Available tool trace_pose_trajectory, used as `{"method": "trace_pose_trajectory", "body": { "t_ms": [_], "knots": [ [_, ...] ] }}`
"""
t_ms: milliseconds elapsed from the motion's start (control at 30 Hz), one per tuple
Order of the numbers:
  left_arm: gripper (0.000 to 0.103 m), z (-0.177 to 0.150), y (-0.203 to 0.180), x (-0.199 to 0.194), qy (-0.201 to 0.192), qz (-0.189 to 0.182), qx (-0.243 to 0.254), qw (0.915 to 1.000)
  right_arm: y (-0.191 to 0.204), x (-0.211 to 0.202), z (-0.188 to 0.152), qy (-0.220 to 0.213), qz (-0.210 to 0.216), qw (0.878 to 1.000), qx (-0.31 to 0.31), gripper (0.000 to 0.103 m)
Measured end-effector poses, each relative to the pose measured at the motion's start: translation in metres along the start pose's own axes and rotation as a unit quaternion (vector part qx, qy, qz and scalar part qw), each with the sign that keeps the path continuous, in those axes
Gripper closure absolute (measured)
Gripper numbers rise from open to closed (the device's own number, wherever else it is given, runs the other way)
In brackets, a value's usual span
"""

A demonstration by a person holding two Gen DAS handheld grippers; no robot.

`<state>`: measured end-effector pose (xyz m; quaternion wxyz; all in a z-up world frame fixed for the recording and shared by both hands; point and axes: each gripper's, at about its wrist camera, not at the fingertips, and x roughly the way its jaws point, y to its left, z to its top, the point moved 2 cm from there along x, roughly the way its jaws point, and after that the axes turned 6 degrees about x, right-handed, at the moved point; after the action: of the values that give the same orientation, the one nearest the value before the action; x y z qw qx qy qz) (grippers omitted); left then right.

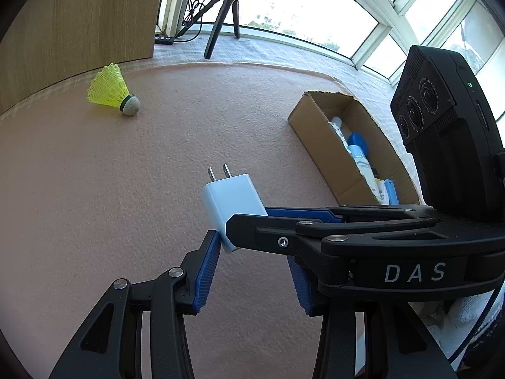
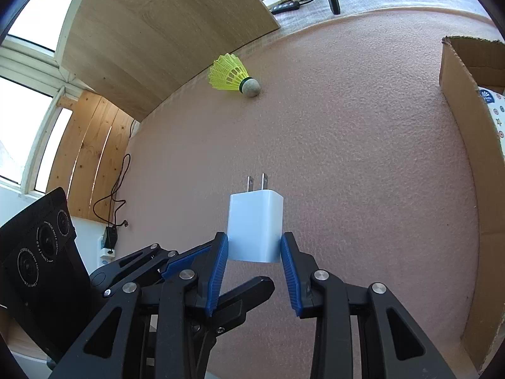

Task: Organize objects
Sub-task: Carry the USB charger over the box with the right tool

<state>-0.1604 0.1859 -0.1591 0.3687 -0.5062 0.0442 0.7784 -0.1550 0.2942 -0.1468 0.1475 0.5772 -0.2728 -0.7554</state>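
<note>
Above pink mat [image 2: 347,158], white charger plug [image 2: 255,225] held clear of surface, prongs toward 12 o'clock. Right gripper [image 2: 254,246] clamped on charger's sides, jaws part-closed. Left gripper [image 1: 252,252] crosses beneath it; one blue pad touches charger's lower corner, other hidden, so grip cannot be told. Step: carrying charger to cardboard box [image 1: 318,145], at 2 o'clock in left wrist view. Next: swing over opening, release. Yellow shuttlecock [image 2: 233,75] waits at 11 o'clock.

White charger [image 2: 255,225], yellow shuttlecock [image 2: 230,72] with grey tip, brown cardboard box [image 1: 318,145], speckled pink mat [image 1: 126,189], blue ribbed pads [image 2: 217,268]
</note>
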Motion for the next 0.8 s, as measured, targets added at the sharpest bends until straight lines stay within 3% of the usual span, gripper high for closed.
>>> {"method": "trace_pose_trajectory", "body": {
  "t_ms": [467, 800],
  "knots": [
    [0.057, 0.061, -0.104, 0.034, -0.013, -0.041, 0.077, 0.9961, -0.067, -0.09, 0.022, -0.078, -0.028, 0.996, 0.031, 0.071],
    [0.057, 0.097, -0.175, 0.079, -0.008, -0.07, 0.118, 0.9905, -0.127, -0.139, 0.035, -0.116, -0.052, 0.99, 0.063, 0.071]
  ]
}}
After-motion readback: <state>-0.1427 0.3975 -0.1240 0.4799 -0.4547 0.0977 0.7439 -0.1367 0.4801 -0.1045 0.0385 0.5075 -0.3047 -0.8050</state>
